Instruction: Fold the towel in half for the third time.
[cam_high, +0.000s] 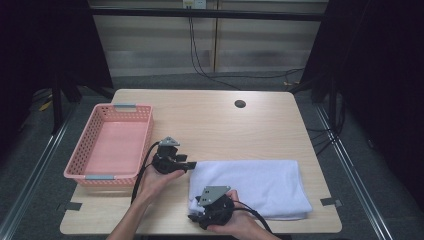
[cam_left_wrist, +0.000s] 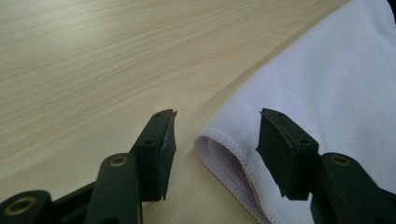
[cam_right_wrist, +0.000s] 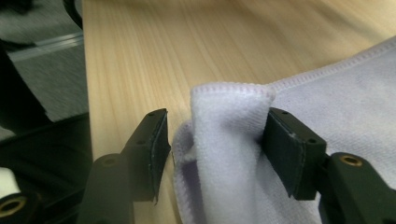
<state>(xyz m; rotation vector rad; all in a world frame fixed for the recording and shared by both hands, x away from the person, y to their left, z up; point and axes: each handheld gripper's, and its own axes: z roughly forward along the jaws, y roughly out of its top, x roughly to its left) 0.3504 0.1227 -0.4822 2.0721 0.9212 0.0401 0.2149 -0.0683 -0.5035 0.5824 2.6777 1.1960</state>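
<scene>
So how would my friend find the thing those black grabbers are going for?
Look at the wooden table, on the side nearest the person. To the right of the pink basket lies a folded white towel, with the left gripper and right gripper at its left corners. It is the only soft cloth there.

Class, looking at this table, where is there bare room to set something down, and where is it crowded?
Free: the bare wood behind the white towel up to the cable hole, and inside the pink basket. Crowded: the near edge, where the left gripper and right gripper work the towel's corners.
</scene>
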